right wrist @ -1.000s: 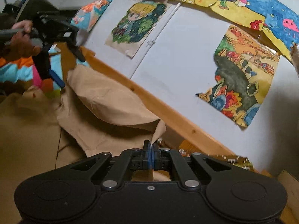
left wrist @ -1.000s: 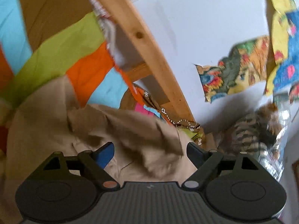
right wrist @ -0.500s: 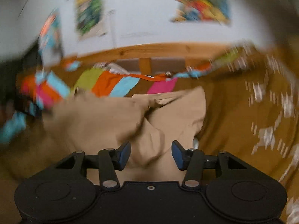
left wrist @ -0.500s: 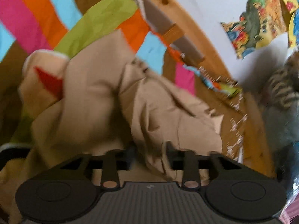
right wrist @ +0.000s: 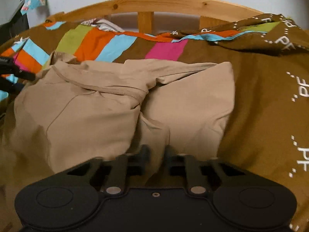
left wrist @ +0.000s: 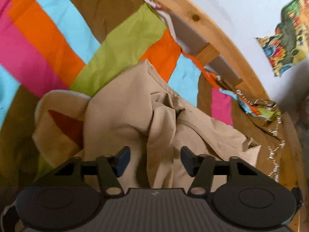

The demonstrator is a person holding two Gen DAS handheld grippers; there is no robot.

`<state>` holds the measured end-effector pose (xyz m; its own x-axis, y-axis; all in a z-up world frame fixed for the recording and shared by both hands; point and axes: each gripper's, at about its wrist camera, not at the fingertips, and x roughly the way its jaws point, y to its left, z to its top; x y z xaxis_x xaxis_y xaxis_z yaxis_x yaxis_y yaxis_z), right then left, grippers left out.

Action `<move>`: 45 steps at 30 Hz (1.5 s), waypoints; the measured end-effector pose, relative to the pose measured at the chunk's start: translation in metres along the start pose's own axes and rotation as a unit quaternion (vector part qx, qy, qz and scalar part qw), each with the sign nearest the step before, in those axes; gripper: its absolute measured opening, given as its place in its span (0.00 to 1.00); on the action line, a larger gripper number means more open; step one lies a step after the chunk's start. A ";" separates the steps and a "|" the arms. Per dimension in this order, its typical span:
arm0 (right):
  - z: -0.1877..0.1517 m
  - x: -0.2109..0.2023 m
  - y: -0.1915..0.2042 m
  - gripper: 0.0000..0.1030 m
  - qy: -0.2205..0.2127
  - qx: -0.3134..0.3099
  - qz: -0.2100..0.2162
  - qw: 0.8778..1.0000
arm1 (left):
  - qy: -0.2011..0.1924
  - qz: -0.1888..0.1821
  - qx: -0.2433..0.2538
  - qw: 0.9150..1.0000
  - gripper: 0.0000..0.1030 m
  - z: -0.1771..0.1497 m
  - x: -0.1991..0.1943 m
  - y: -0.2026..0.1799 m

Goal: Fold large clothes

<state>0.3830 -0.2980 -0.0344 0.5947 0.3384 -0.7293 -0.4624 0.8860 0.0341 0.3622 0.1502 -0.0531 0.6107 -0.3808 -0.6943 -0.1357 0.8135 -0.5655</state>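
Only the right wrist view shows the tan garment whole, its long axis running nine to three. Left gripper is spread wide; right gripper is narrowly parted around a fold.

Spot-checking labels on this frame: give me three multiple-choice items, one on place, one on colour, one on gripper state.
1. Where does the tan garment lie?
A. on the brown patchwork bedspread
B. over the wooden headboard
C. on the floor

2. Which colour is the patch beside the garment's far edge in the right wrist view?
A. pink
B. purple
C. black

3. How do the left gripper jaws stand?
A. shut on cloth
B. open
C. out of view

Answers: 1 A, bedspread shows around it. 2 A, a pink patch sits there. 3 B, a wide gap shows between them.
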 end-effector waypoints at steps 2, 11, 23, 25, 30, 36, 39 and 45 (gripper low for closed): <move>0.005 0.002 0.004 0.01 -0.013 -0.023 -0.015 1.000 | -0.008 0.010 0.028 1.000 0.01 0.001 0.008 -0.011; 0.045 0.008 0.005 0.00 -0.139 -0.128 -0.127 0.974 | -0.121 0.036 0.059 0.990 0.00 -0.009 0.015 -0.021; 0.019 -0.039 0.009 0.28 -0.205 -0.076 -0.110 0.970 | -0.157 -0.002 0.123 0.980 0.37 -0.032 -0.030 -0.033; 0.022 -0.044 0.023 0.28 -0.217 -0.079 -0.068 0.971 | -0.142 -0.026 0.144 0.979 0.37 -0.037 -0.024 -0.048; 0.013 0.002 0.051 0.29 -0.139 -0.120 -0.054 0.981 | -0.071 0.035 0.185 0.980 0.35 -0.055 0.023 -0.062; 0.007 0.031 0.047 0.31 -0.113 -0.119 -0.056 0.985 | -0.043 0.050 0.147 0.987 0.27 -0.050 0.049 -0.046; 0.001 0.005 0.045 0.58 -0.128 -0.108 -0.041 0.985 | -0.038 0.040 0.141 0.988 0.39 -0.050 0.031 -0.047; -0.032 -0.065 0.050 0.74 -0.120 -0.080 -0.041 0.989 | -0.070 0.052 0.189 0.978 0.83 -0.086 -0.033 -0.055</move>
<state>0.3000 -0.2861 -0.0067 0.7642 0.3499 -0.5419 -0.4927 0.8588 -0.1403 0.2823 0.0803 -0.0370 0.7128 -0.2456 -0.6570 0.0794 0.9589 -0.2724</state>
